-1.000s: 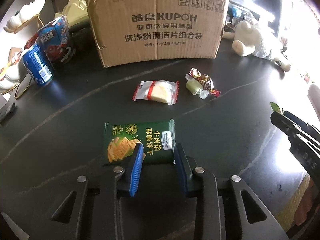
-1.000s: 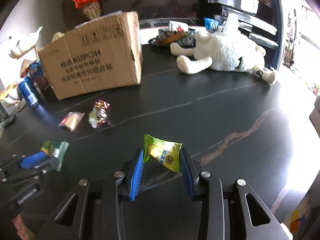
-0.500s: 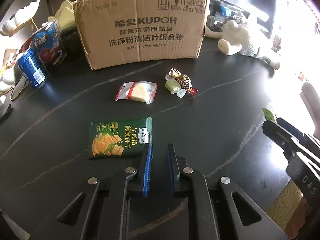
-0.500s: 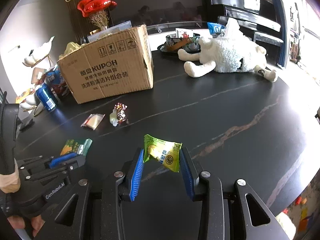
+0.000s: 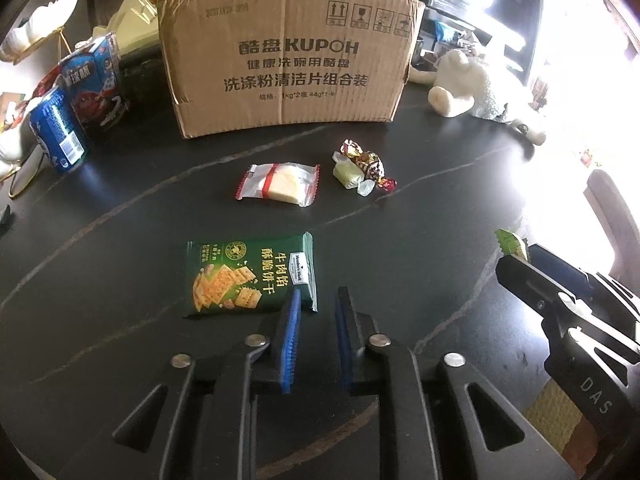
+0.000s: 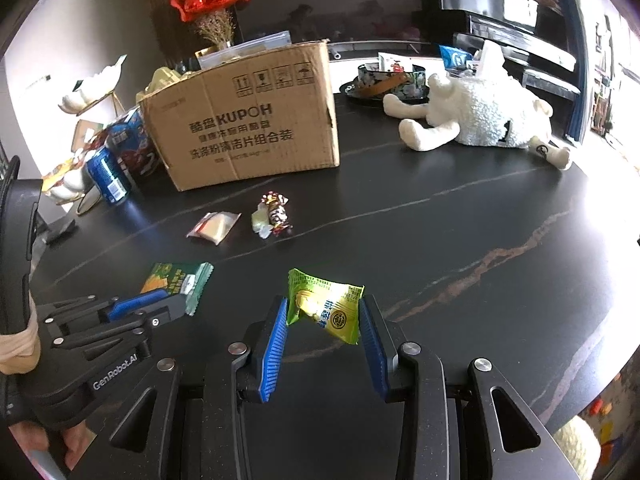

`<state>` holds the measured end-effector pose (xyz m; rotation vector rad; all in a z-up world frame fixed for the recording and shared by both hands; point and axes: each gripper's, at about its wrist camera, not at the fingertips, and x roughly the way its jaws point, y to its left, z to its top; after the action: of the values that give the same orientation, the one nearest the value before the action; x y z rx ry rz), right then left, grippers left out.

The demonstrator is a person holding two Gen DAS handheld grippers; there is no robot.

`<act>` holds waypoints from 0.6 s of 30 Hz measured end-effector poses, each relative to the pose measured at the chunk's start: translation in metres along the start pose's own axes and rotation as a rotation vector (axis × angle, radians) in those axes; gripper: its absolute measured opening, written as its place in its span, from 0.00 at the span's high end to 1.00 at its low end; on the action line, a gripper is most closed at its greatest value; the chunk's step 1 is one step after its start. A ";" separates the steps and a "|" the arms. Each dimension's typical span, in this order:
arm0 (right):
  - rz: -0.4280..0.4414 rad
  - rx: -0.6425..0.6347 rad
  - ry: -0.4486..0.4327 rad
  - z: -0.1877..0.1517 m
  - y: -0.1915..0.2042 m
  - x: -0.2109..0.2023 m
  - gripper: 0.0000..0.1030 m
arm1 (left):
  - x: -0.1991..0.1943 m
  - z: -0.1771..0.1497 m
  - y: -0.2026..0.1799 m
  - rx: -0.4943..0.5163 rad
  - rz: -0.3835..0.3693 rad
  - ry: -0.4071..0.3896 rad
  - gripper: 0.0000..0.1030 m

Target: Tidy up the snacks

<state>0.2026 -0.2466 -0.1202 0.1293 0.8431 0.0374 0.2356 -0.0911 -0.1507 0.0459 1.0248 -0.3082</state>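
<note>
We are working over a dark, veined table point(image 6: 460, 240) in a living room, with a cardboard box point(image 5: 286, 64) standing at its far side, a blue can point(image 5: 58, 136) to the box's left and a white plush toy point(image 6: 480, 116) lying to its right. Our right gripper point(image 6: 324, 320) is gripping a yellow-green snack packet point(image 6: 326, 304) between its blue pads, holding it clear of the tabletop. Our left gripper point(image 5: 316, 304) is hovering at the right end of the green cracker packet point(image 5: 248, 276), which is lying flat on the table; its jaws have just been opening a little and are standing narrowly apart with nothing between them, the left pad overlapping the packet's near right corner in the view. Farther on, nearer the box, a clear-wrapped white snack point(image 5: 278, 182) is lying flat, and just right of it a small heap of wrapped candies point(image 5: 362, 166) is sitting.
</note>
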 end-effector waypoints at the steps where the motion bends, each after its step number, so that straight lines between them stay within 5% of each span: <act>1: 0.000 -0.002 0.001 -0.001 0.001 0.000 0.64 | 0.000 0.000 0.000 0.001 -0.007 0.000 0.72; 18: 0.016 -0.017 0.007 0.007 0.041 0.004 0.64 | -0.018 0.003 0.024 0.144 -0.032 -0.053 0.46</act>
<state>0.2110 -0.2061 -0.1138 0.1202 0.8482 0.0599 0.2363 -0.0646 -0.1363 0.1504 0.9498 -0.4103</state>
